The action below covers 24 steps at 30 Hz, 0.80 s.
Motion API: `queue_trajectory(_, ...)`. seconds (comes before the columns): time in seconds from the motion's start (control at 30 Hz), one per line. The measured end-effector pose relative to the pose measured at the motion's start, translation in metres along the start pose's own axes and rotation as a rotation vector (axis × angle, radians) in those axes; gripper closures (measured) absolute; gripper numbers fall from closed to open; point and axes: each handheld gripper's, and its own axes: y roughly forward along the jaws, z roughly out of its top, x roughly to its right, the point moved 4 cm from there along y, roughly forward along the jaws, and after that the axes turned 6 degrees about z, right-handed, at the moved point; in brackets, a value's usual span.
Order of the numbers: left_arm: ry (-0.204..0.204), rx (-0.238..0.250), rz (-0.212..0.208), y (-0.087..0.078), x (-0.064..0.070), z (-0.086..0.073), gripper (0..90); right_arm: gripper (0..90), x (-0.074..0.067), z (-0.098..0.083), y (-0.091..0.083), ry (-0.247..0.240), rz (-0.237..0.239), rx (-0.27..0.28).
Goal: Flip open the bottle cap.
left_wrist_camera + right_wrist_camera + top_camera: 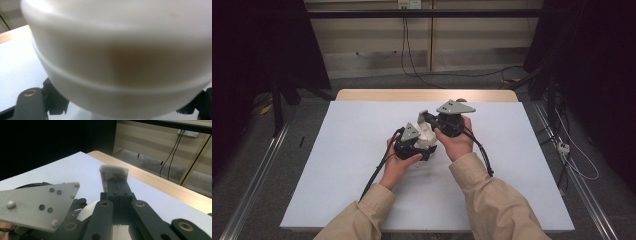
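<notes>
Two grippers met over the middle of the white-covered bench, each held in one of the person's hands. The left gripper sat at about seven o'clock from the right gripper, almost touching it. A rounded white container bulged between the left gripper's jaws, which stood apart on either side of it; whether they pressed on it could not be told. The right gripper's jaws were together, pinching a small white flat piece at their tips, pointing toward twelve o'clock. A grey three-cornered plate of the left gripper showed in the right gripper view.
</notes>
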Motion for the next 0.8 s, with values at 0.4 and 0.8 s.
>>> queue_trajectory(0.4,0.001,0.001,-0.001,0.0,0.0,0.0,18.7,90.0,0.003,0.001,0.006,-0.005,-0.007,-0.008)
queue_trajectory(0.8,0.003,0.0,-0.002,0.0,0.0,0.0,18.7,90.0,0.005,0.003,0.011,-0.021,-0.012,-0.012)
